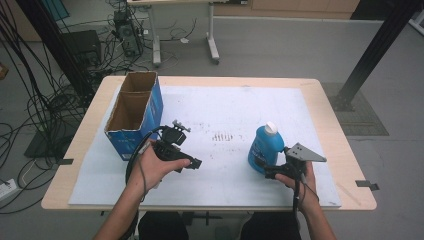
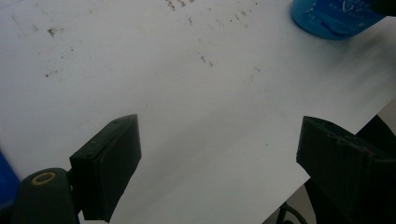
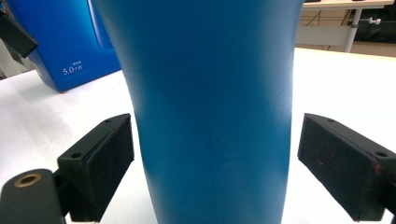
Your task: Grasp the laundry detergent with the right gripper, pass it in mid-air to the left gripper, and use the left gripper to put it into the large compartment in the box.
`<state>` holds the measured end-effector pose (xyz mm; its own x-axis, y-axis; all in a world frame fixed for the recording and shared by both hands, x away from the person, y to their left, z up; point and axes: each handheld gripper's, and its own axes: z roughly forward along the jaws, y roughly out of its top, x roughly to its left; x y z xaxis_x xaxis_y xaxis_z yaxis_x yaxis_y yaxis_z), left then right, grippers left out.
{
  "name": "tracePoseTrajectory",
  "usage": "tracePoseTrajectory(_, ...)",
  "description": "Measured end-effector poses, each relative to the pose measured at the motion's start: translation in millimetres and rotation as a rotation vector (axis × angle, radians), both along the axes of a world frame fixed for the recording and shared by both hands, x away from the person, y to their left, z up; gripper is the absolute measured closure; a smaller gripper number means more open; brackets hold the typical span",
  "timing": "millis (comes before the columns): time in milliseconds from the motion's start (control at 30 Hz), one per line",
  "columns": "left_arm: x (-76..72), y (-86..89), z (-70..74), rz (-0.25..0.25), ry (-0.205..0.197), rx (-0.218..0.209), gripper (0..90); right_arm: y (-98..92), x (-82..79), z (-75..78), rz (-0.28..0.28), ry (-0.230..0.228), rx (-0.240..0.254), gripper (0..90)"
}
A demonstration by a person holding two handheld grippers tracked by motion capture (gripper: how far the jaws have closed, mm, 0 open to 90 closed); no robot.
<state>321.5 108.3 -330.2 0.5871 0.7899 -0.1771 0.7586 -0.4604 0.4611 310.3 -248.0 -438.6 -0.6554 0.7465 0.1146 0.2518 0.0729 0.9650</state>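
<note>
My right gripper (image 1: 270,172) is standing wide apart around the base of the blue bottle (image 1: 265,149), and from the high view I cannot tell whether it is touching. The bottle is standing upright on the white mat (image 1: 225,105), well to the right of the blue carton (image 1: 135,117), white cap (image 1: 271,128) on top. My left gripper (image 1: 192,164) is hovering just right of the carton, gaping and empty.

In the left gripper view, its jaws are standing wide over bare mat (image 2: 187,93), nothing between them; the bottle (image 2: 334,18) is sitting far off.

In the right gripper view, the bottle (image 3: 210,107) is sitting between the pads (image 3: 100,163), with a sliver of gap on each side, so I am not gripping it yet; the carton (image 3: 70,42) is showing behind to the left.

I am judging the bottle smooth, slippery plastic, fairly heavy if full, and slightly squashy. I am favouring a low hold on the narrower lower body, squeezing firmly.
</note>
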Motion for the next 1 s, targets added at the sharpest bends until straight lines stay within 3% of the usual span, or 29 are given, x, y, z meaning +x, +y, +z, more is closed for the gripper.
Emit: tracePoseTrajectory(1000, 0.9, 0.8, -2.7, 0.004, 0.01, -0.005, 13.4, 1.7, 1.0, -1.0, 0.002, 0.002, 0.0, 10.5)
